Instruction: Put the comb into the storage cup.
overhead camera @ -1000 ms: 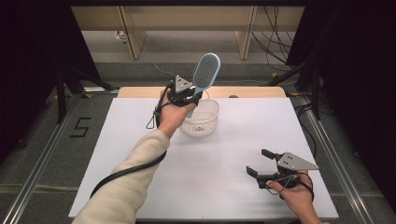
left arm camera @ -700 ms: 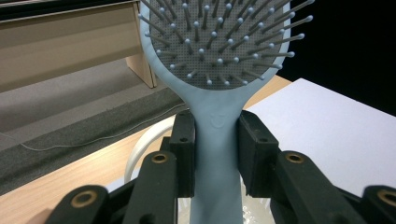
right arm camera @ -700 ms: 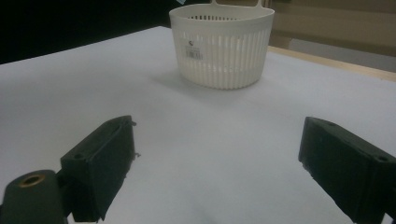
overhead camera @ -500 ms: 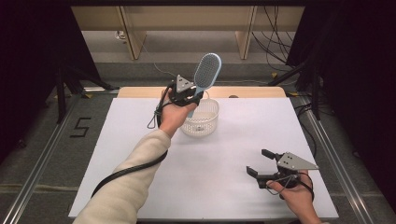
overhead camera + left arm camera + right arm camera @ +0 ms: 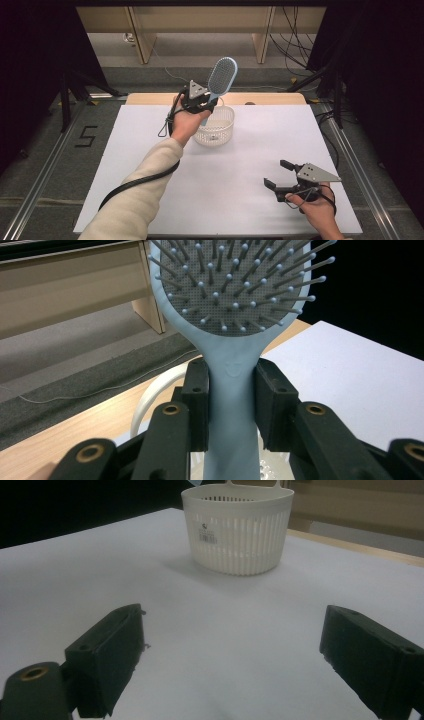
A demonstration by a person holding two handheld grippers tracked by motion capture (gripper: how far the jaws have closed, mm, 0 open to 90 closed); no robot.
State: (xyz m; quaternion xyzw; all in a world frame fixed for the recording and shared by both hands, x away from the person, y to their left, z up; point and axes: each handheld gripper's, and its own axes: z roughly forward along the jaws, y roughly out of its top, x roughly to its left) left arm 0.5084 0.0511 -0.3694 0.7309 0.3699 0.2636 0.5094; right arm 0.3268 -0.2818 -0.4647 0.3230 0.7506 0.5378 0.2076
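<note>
A light blue hairbrush (image 5: 220, 80) stands nearly upright over the white slotted basket (image 5: 216, 131), bristle head up. My left gripper (image 5: 206, 106) is shut on its handle; in the left gripper view both black pads (image 5: 197, 400) press the hairbrush (image 5: 234, 315) handle from either side, with the basket (image 5: 150, 395) rim just below. Near the table's front right, my right gripper (image 5: 279, 173) rests low with its jaws wide apart and nothing between them. From the right gripper (image 5: 230, 665) view the basket (image 5: 237, 527) stands farther off on the white sheet.
A white sheet (image 5: 150, 165) covers the table, with a wooden strip (image 5: 270, 98) along its far edge. A black cable (image 5: 135, 182) trails from the left gripper along the forearm. Dark curtains and stands flank the table.
</note>
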